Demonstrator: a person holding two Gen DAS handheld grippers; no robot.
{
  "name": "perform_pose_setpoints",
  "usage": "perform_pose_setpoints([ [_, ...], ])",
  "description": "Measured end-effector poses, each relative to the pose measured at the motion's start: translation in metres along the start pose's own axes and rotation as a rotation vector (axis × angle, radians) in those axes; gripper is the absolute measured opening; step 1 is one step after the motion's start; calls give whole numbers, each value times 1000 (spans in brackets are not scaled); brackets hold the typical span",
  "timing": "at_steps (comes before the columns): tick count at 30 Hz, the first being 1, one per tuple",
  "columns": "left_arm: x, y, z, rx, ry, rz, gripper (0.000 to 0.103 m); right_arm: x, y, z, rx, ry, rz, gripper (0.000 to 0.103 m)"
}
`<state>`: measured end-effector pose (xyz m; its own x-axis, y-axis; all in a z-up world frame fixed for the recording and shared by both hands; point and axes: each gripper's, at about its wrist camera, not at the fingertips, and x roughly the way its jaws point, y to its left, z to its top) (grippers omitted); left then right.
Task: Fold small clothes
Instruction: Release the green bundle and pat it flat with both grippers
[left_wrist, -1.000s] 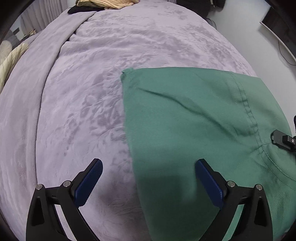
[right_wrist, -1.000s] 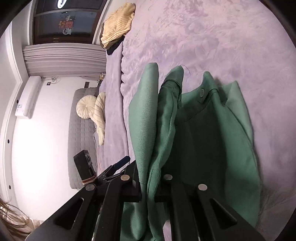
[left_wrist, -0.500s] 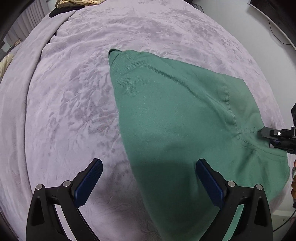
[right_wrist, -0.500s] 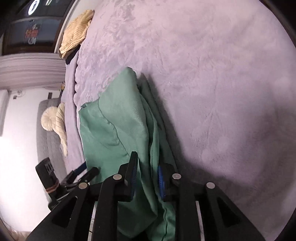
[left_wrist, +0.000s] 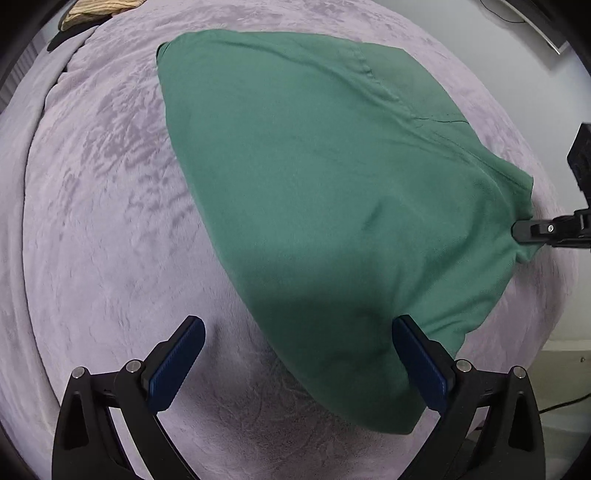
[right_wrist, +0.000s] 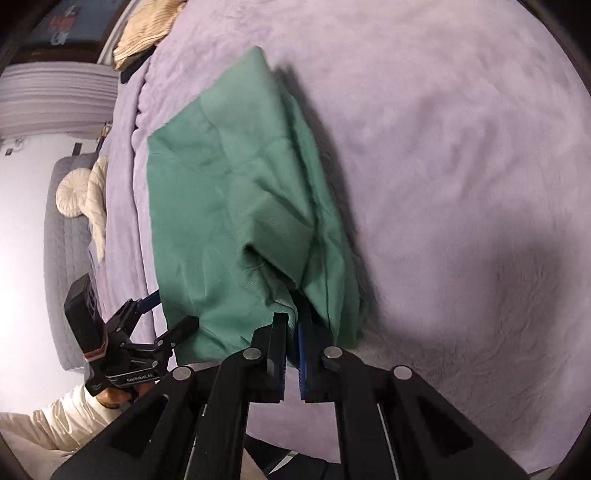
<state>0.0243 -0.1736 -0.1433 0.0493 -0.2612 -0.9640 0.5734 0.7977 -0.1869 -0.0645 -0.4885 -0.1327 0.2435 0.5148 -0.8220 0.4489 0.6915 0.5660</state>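
Note:
A green garment (left_wrist: 332, 192) lies folded over on a lilac plush bed cover (left_wrist: 103, 229). My left gripper (left_wrist: 295, 354) is open, its blue pads straddling the garment's near corner without gripping it. My right gripper (right_wrist: 291, 332) is shut on the green garment's edge (right_wrist: 236, 206), which it pinches between its blue pads just above the cover. The right gripper's tip also shows at the right edge of the left wrist view (left_wrist: 543, 232). The left gripper shows at the lower left of the right wrist view (right_wrist: 147, 332).
A yellow knitted garment (right_wrist: 147, 29) lies at the bed's far end, over a dark item. A grey sofa (right_wrist: 62, 236) with cream cushions stands beyond the bed. The bed's edge and the floor (left_wrist: 561, 369) lie at the right.
The right gripper has carried the garment's edge across and down towards the cover, so the green cloth now lies spread wider. The left gripper has stayed open and shifted relative to the garment.

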Motion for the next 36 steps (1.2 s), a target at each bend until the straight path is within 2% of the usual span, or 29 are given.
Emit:
perform_pose_setpoints([
  [4,-4,11,-6,-34,33,-45,103,26,-35,-15,127,4,47,3],
  [7,-22,18,-9,-19,20,-15,103,22,-39,-17,161,-32,63,3],
  [13,-42,44,-9,-91,22,57,103,1,-19,-13,131,-66,-37,4],
  [19,-54,59,-6,-188,-8,86,103,-42,14,-6,78,-196,-157,10],
  [23,-57,49,3,-188,-27,115,103,-54,35,7,37,-222,-143,10],
  [29,-57,39,14,-198,-45,113,103,-46,59,17,-17,-186,-137,10],
  [32,-56,39,16,-212,-48,110,103,-37,64,20,-25,-162,-139,23],
  [34,-55,40,17,-230,-39,115,103,-33,66,21,-33,-150,-141,45],
  [36,-53,42,19,-249,-28,111,103,-31,69,24,-49,-143,-144,48],
])
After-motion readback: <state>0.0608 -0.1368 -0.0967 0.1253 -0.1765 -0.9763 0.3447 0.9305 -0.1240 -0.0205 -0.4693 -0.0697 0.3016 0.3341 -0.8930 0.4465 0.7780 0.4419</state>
